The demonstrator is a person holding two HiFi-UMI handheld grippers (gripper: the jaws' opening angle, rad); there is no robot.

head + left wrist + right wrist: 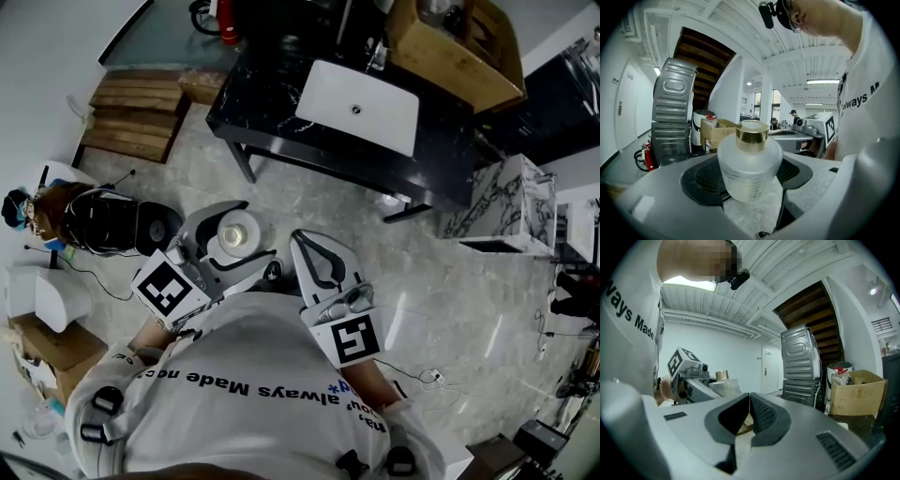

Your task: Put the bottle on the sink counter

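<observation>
A frosted round bottle (232, 234) with a gold cap stands between the jaws of my left gripper (257, 231), held in the air above the marble floor. In the left gripper view the bottle (749, 166) fills the gap, with the dark pads (705, 178) against its sides; the left gripper (753, 185) is shut on it. My right gripper (302, 237) hangs just to the right, jaws together and empty. From the right gripper (749, 411) I see the bottle (723, 384) off to the left. The black sink counter (272, 103) with its white basin (358, 105) stands ahead, well apart from both grippers.
Wooden pallets (131, 112) lie left of the counter. A marble-clad block (502, 206) stands at its right end and a wooden box (455, 42) behind it. A grey appliance (672, 112) and a cardboard box (715, 133) show ahead. Gear and cables (103, 220) sit on the floor to my left.
</observation>
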